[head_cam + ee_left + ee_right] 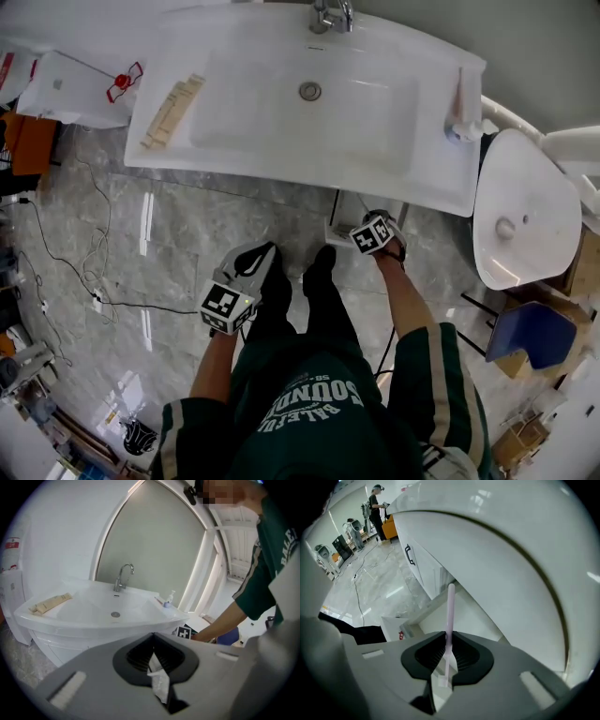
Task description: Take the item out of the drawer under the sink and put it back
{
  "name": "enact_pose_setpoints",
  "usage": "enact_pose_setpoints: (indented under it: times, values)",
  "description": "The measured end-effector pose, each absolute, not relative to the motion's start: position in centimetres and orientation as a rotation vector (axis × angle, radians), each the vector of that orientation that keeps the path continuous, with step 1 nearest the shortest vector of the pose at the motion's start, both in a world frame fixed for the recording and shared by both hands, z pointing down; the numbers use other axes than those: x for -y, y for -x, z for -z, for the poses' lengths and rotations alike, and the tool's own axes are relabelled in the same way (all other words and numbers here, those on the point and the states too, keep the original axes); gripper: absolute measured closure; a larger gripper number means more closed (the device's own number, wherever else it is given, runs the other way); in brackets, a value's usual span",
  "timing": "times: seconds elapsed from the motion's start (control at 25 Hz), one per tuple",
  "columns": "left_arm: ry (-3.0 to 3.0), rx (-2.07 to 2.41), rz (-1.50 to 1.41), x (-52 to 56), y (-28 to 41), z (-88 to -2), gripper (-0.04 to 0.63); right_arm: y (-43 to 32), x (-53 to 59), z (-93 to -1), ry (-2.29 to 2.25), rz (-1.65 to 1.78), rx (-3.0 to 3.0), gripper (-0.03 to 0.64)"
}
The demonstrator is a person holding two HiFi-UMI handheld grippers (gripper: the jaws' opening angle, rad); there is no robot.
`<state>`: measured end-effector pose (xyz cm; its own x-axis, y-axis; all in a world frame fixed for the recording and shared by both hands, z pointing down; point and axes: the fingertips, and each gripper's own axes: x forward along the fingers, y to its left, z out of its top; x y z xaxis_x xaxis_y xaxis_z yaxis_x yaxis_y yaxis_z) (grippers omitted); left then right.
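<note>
My right gripper is shut on a thin pale pink stick that points up out of the jaws, just under the white sink's rim. Behind the stick the white drawer stands pulled open. In the head view the right gripper is at the sink's front edge, over the drawer's corner. My left gripper hangs lower and to the left above the floor, away from the drawer. In its own view the left gripper has its jaws together, holding none of the task's things.
A faucet, a soap bottle and a flat wooden piece sit on the sink. A white toilet stands to the right, a blue seat below it. Cables cross the marble floor at left. Another person stands far off.
</note>
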<state>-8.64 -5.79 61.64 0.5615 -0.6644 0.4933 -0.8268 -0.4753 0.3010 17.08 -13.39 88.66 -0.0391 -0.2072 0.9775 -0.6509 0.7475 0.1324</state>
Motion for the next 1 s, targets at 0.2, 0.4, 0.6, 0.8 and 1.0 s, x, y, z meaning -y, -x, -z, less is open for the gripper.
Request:
enact_pose_setpoints:
  times: [0.2,0.4,0.6,0.8,1.0]
  values:
    - [-2.324,1.183,-0.393,5.2,9.2,-59.9,0.545,-15.2,11.7,-84.4,-0.762,-0.447,1.67,0.569]
    - [-2.379,1.16,-0.364,5.2,9.2,-57.8,0.545,-12.8,10.8,-78.9,-0.819,-0.423,1.758,0.569]
    - [-2.437,1.152,-0.349,5.7,9.4,-55.9,0.545,-10.4,10.3,-73.3,-0.878,-0.391,1.865,0.569]
    - [-2.474,1.162,-0.326,6.4,9.7,-53.9,0.545,-9.4,10.7,-68.6,-0.945,-0.363,1.942,0.569]
    - [-2.511,1.17,-0.311,7.2,9.4,-52.4,0.545,-9.1,12.0,-64.0,-1.012,-0.317,2.03,0.569]
